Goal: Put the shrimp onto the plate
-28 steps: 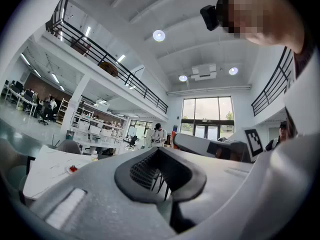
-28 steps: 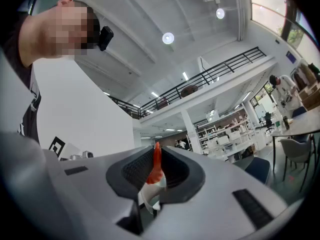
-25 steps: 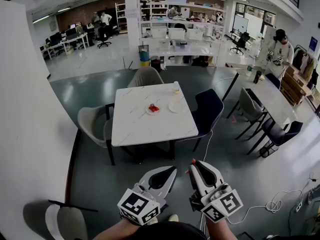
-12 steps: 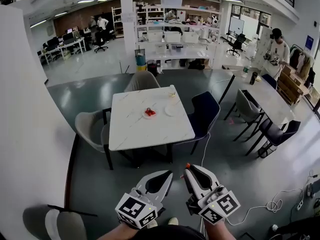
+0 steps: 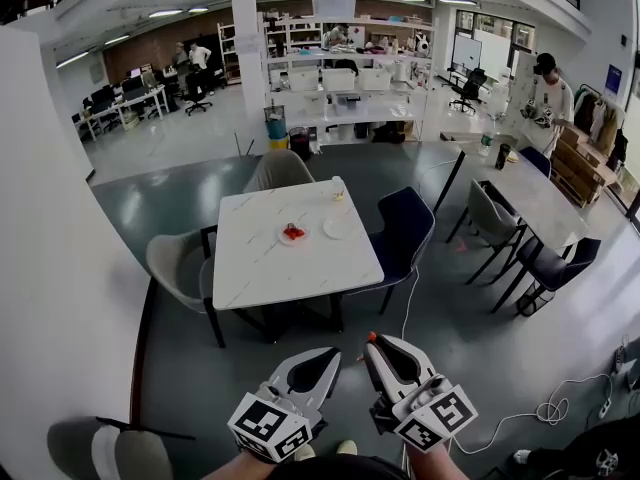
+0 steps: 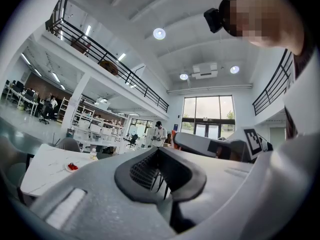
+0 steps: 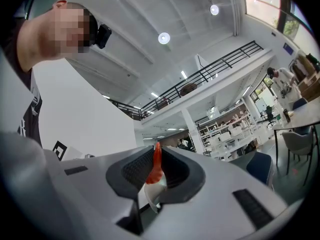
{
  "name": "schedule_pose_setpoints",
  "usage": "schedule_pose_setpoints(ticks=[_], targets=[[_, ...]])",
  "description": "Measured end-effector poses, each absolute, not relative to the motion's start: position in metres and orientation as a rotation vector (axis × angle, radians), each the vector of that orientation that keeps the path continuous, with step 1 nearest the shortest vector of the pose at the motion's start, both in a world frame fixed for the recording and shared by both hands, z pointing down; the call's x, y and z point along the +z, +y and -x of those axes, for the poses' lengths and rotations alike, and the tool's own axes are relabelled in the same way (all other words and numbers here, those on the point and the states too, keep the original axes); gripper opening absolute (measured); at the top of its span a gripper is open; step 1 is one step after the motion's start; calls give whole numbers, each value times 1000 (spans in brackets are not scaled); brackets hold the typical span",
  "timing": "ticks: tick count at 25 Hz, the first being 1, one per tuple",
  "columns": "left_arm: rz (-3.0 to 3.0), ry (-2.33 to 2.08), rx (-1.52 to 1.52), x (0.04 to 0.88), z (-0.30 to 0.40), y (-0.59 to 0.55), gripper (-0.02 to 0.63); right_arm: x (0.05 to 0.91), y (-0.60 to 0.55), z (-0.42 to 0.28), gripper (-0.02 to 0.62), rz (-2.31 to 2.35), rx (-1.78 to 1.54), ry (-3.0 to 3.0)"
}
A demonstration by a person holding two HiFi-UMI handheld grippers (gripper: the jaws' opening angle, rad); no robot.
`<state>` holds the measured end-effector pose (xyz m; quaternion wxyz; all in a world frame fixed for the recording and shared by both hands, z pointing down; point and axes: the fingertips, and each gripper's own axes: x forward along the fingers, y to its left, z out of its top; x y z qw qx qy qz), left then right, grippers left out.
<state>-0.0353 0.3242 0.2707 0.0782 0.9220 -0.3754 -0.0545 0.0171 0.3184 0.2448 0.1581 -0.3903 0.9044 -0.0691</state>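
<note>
A: What is seen, taken from the largest thing down?
B: A square desk (image 5: 300,268) with a white, marble-veined top is seen well ahead on the glossy grey floor (image 5: 200,368). Three padded shell seats are set round it: a grey chair (image 5: 172,263) at the left, a beige chair (image 5: 278,171) at the far side, a dark blue chair (image 5: 405,226) at the right

A: And the two tools?
B: Both are held low and side by side, well apart from the desk. The left hand-held gripper (image 5: 326,356), of smooth grey plastic with ribbed black pads (image 6: 142,171), is clenched, pad against pad. The right hand-held gripper (image 5: 374,342) is clamped on the shrimp (image 7: 156,170), whose orange-red tail is pointed outward and whose pale curved body is pinched between the pads

A: What is laid on the desk?
B: Two small round white plates are set near its middle, just beside each other. Red pieces (image 5: 293,232) are carried on the left plate (image 5: 282,239); the right plate (image 5: 337,228) is plain white
</note>
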Motion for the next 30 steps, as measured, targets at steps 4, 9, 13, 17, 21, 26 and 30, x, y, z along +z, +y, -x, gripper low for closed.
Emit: schedule_pose_setpoints(ticks=[4,9,13,17,21,26,30], targets=[[-2754,-1134,-176,272,25,321,8,248,315,-30,51,1115,-201,2582],[-2728,-1168,-187,280,17,316,8,253,313,-45,51,1103,-219,2586],[-2731,-1198,-163,285,12,311,8,260,307,-51,51,1089,-252,2574],[-2739,-1213,-154,285,8,297,8,262,292,-56,51,1077,-273,2562],[-2730,-1198,-151,290,6,274,8,267,270,-59,51,1098,-303,2559],[-2749,-1149,-168,294,6,226,8,273,226,-59,51,1150,-316,2552],[-2782,-1113,-179,290,13,182,8,270,181,-48,51,1189,-293,2556]])
